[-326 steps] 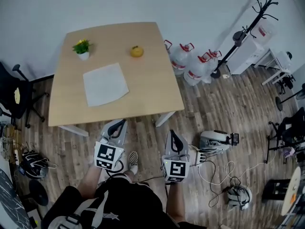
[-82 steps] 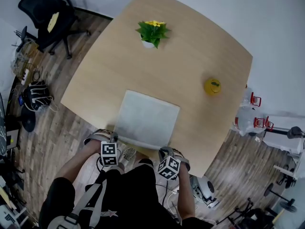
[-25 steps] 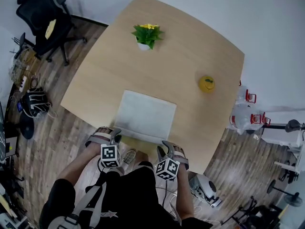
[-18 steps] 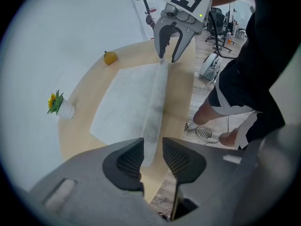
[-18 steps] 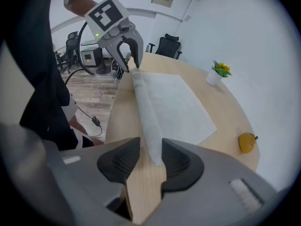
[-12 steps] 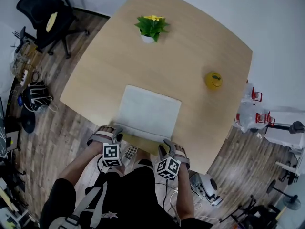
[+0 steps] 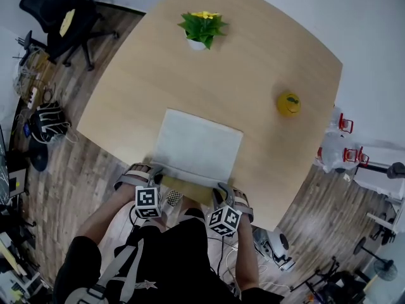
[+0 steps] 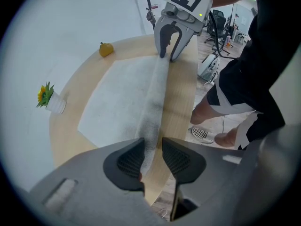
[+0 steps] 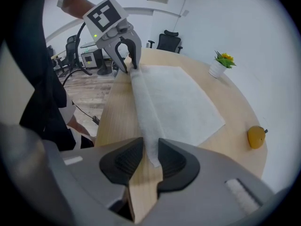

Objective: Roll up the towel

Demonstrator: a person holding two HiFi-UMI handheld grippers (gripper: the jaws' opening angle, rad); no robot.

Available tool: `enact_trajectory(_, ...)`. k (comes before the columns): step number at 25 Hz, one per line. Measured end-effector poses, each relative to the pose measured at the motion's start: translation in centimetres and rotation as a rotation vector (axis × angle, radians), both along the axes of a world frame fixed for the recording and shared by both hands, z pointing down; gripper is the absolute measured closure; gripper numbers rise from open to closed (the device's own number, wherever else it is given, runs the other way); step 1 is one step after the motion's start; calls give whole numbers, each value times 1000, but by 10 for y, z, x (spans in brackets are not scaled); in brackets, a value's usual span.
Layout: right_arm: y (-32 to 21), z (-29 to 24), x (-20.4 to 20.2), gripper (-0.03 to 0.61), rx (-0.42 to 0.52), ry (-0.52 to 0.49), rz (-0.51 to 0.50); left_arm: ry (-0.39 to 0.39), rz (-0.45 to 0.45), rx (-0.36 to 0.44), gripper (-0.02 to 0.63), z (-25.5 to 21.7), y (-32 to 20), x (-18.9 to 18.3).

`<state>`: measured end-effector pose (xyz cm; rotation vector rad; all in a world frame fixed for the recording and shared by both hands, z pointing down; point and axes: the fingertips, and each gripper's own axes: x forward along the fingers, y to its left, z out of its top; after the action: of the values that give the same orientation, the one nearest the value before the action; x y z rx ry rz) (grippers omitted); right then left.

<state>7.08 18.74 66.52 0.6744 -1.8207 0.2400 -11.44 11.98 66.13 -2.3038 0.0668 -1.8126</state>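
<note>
- Step in hand: we're right at the start of the roll. The towel [image 7: 197,145] lies spread flat on the near half of the worktop [image 7: 253,68], and only its near edge is pinched up into a low ridge running from one gripper to the other.
- The left gripper [image 8: 153,147] sits at the towel's near left corner with its jaws narrow and the ridge running between them. The pads are in shadow there, so we'd say it's gripping the cloth, but we're not fully sure.
- The right gripper [image 9: 150,149] is at the near right corner. Its jaws have just been closing, and the towel's edge is caught between the pads.
- Nothing is rolled yet, so pretty much the whole job is still ahead of us.
- Next move, as we read it: turn that pinched edge over onto the flat cloth and away from the body, with both ends moving together so the roll comes out straight rather than cone-shaped.
- There's plenty of room ahead. The potted plant [image 7: 202,29] and the yellow fruit [image 7: 288,104] sit well apart from the towel.
- Writing: no brand or label on the towel. The gripper cubes carry only black-and-white square markers, and the wall sign in the right gripper view is too small to read.
</note>
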Motion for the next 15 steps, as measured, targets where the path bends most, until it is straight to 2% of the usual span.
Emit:
enact_trajectory(2, -2, 0, 2, 483, 6, 8, -3, 5, -8, 1, 488, 1, 0, 1)
enact_trajectory(4, -3, 0, 2, 485, 3, 10, -7, 8, -15, 11, 549, 3, -2, 2)
enact_trajectory(15, 0, 1, 2, 524, 37, 49, -28, 3, 2, 53, 575, 1, -3, 2)
